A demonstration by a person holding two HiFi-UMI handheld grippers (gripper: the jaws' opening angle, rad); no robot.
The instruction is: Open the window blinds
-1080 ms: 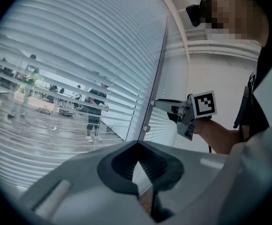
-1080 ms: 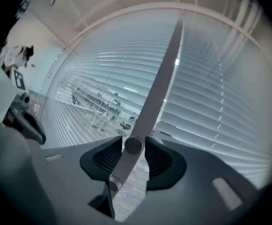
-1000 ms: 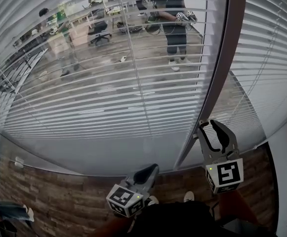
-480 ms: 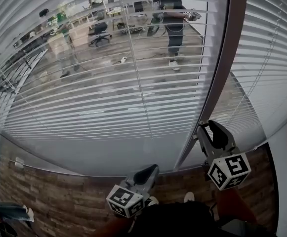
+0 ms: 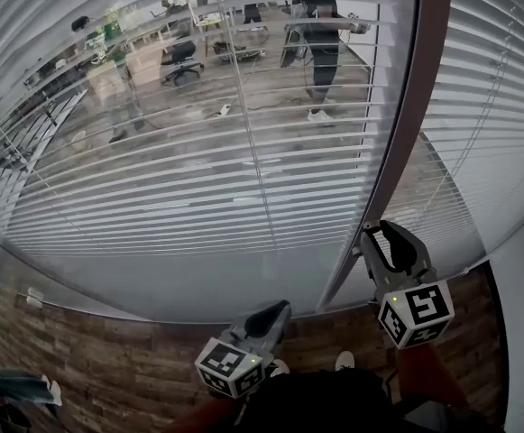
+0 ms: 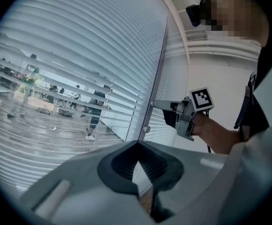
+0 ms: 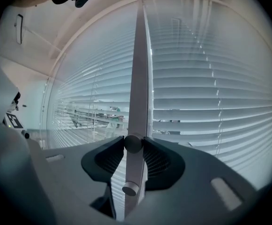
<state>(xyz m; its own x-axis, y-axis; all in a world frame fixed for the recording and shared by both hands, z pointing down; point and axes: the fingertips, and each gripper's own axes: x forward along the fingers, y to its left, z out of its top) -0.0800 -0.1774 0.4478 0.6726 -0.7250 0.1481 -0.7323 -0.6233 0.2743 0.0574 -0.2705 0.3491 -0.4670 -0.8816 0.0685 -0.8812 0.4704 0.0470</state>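
Now, sweeping across for trouble: over on the left, the left gripper (image 5: 278, 309) is out of the action, jaws pressed together on nothing. The only worry there is a careless nudge into the glass or the white horizontal-slat window blinds (image 5: 198, 179), which hang across the pane with their slats tilted just enough to see through. The real hazard, I'd say, sits at the right. The right gripper (image 5: 381, 231) has just been closing its jaws and now pinches the small dark round knob (image 7: 132, 143) on the dark vertical window post (image 5: 406, 124). That knob is tiny and smooth-looking, caught only at the very tips of the pads. Roll the wrist too fast or off-axis and it could pop out of the grip, or the tips could scrape the post, and the slats wouldn't turn. A second small round stud (image 7: 129, 188) sits just below on the same post, easy to snag. As for pose: left gripper low, close to the person's body, pointing slightly down towards the foot of the pane; right gripper held level, nose against the post, its marker cube canted to one side.
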